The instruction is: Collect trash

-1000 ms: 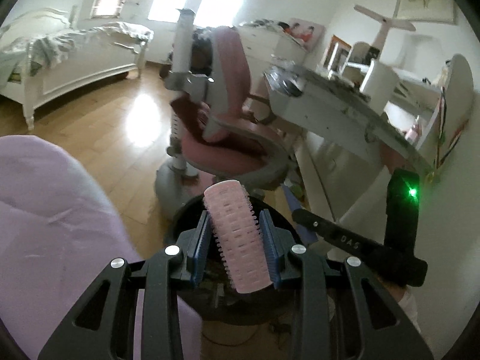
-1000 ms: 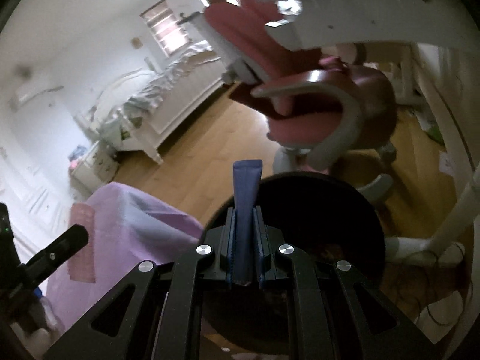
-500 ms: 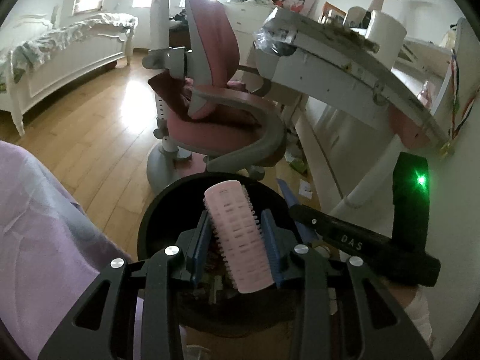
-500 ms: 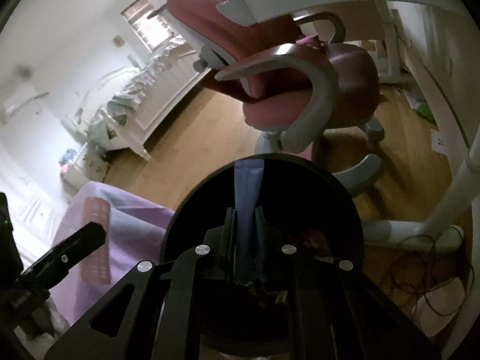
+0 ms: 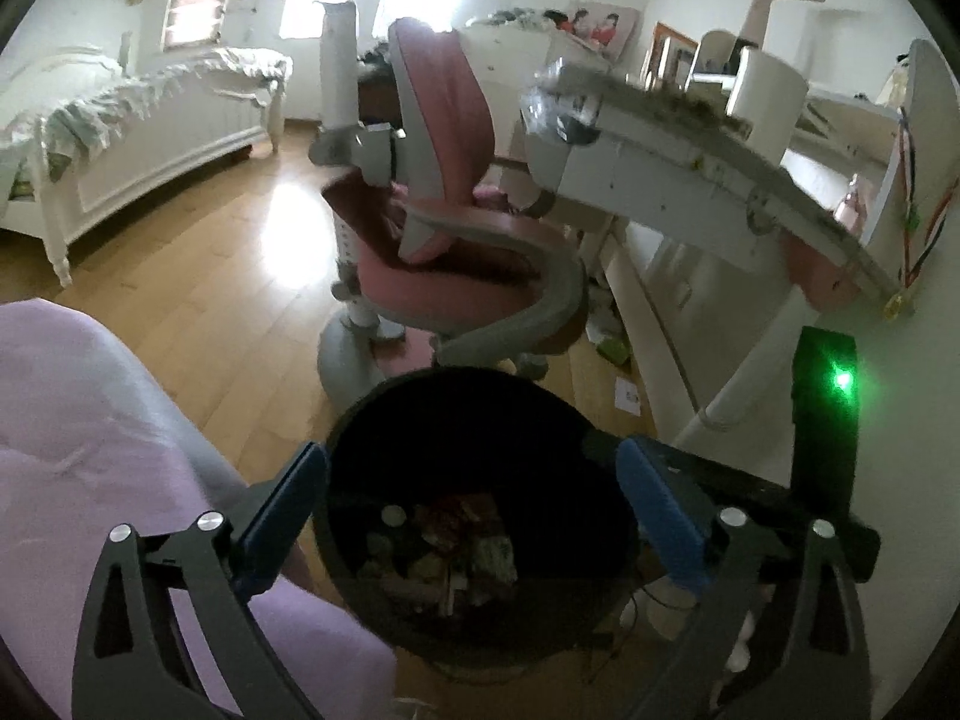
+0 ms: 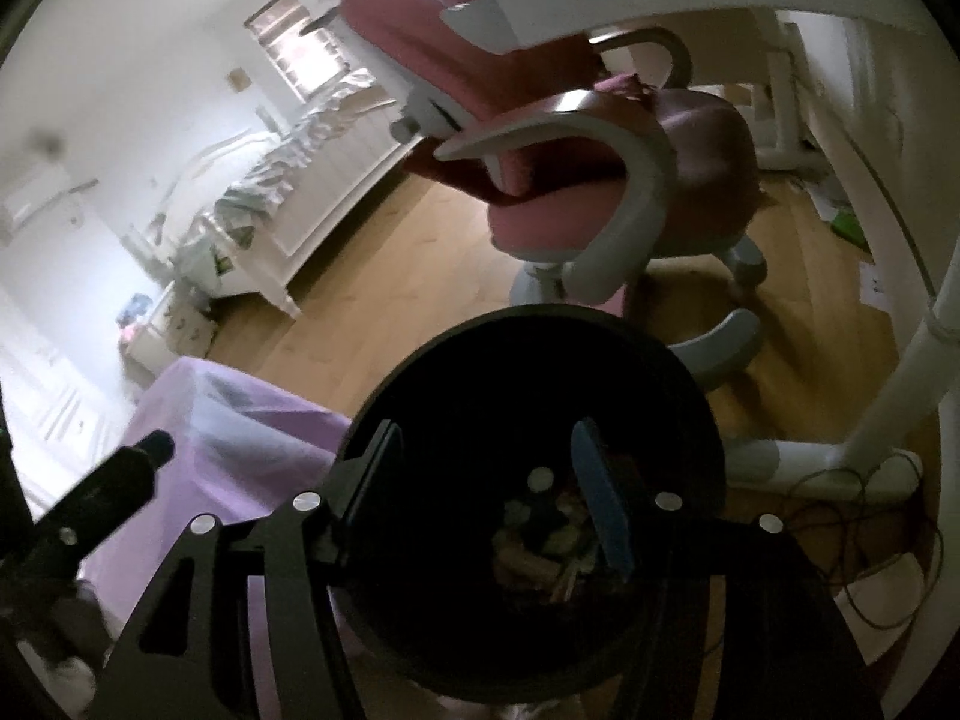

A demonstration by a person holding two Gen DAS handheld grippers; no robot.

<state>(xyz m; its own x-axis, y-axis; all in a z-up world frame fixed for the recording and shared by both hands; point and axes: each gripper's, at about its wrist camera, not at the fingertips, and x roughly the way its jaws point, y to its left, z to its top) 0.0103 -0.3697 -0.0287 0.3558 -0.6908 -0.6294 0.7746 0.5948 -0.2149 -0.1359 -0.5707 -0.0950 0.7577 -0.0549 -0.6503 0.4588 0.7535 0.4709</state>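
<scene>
A round black trash bin (image 5: 384, 414) stands on the wood floor, with several pieces of trash (image 5: 456, 552) at its bottom. It also shows in the right wrist view (image 6: 540, 324), with trash (image 6: 540, 546) inside. My left gripper (image 5: 474, 462) is open and empty, its blue-padded jaws spread over the bin's mouth. My right gripper (image 6: 486, 438) is open and empty above the same bin. The right gripper's body (image 5: 822, 468) with a green light shows at the right of the left wrist view.
A pink and grey desk chair (image 5: 456, 264) stands just behind the bin. A white desk (image 5: 690, 174) is to the right, its leg (image 6: 900, 372) and cables (image 6: 876, 540) near the bin. A lilac bedspread (image 5: 90, 450) lies at the left. A white bed (image 5: 120, 120) is far left.
My left gripper opened and the pink hair roller is gone from it. My right gripper opened and the dark blue strip is gone from it. Both moved closer over the bin.
</scene>
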